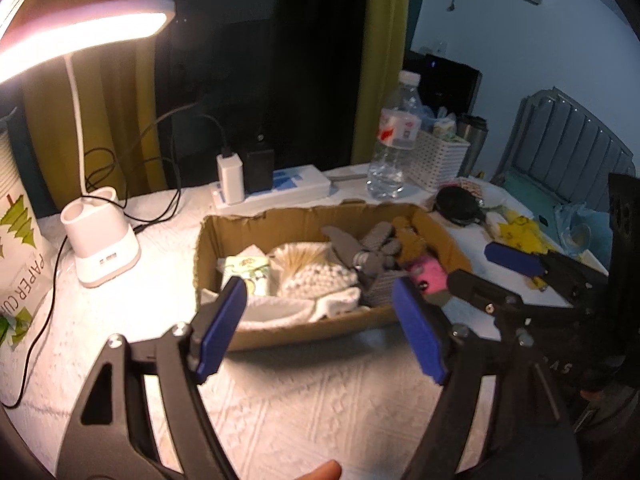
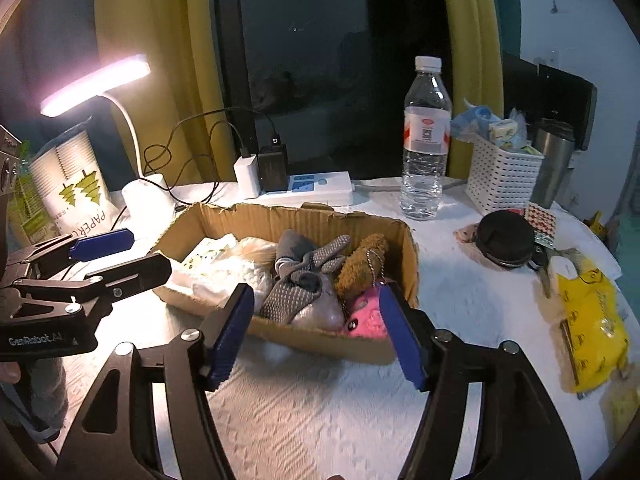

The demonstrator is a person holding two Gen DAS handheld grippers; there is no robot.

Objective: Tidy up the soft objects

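Observation:
An open cardboard box [image 1: 304,328] [image 2: 320,340] sits on the white tablecloth, with soft things in it. From left to right these are a tissue pack [image 1: 248,272], a white knitted piece [image 1: 316,272] [image 2: 228,276], grey dotted socks [image 1: 372,248] [image 2: 308,268], a brown plush [image 1: 408,240] [image 2: 364,260] and a pink plush [image 1: 432,276] [image 2: 366,316]. My left gripper [image 1: 320,320] [image 2: 120,258] hovers open just before the box's front wall, holding nothing. At the box's right front corner my right gripper [image 2: 316,332] [image 1: 496,276] is open too, also holding nothing.
A lit desk lamp [image 1: 100,252], a power strip with chargers [image 2: 304,188], a water bottle [image 2: 426,140], a white basket [image 2: 500,176] and a steel mug [image 2: 554,164] stand behind the box. A black round case [image 2: 506,240] and a yellow packet [image 2: 592,328] lie to the right.

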